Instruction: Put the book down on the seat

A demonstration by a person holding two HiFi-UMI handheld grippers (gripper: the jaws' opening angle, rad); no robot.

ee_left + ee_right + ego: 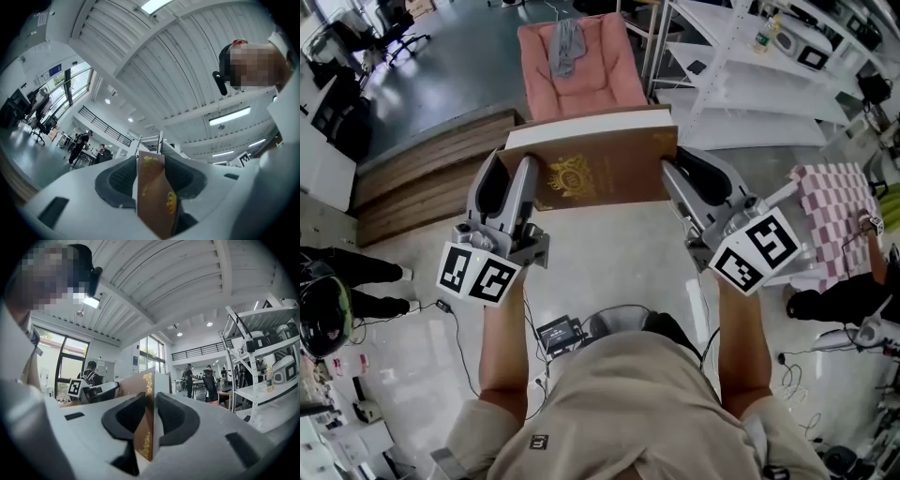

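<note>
I hold the book (600, 169) out in front of me between my two claws, one at each short end. My left claw (514, 173) grips the book's left edge and my right claw (682, 173) grips its right edge, so the book spans the gap between them. Seen from my head, it hangs over the pale floor (609, 262), and its far edge covers the near edge of the pink seat (581, 75). From here I cannot tell whether it touches the seat.

In the left gripper view, the left claw (151, 164) is pinching the book (154, 197). The cover stands edge-on between the dark pads (119, 180), and both press against it. The right gripper view shows the same. The right claw (151, 401) is clamped on the book (146, 418), with a pad (173, 420) tight on each face.

The book is a brown hardback with a gold crest in the middle of its cover and gold scrollwork at the corners. The white block of pages shows along its far edge. The cover faces up toward me.

A grey cloth (565, 47) hangs over the back of the pink seat. Wooden steps (431, 173) lie to the left of the seat, and white shelving (750, 84) stands to its right.
</note>
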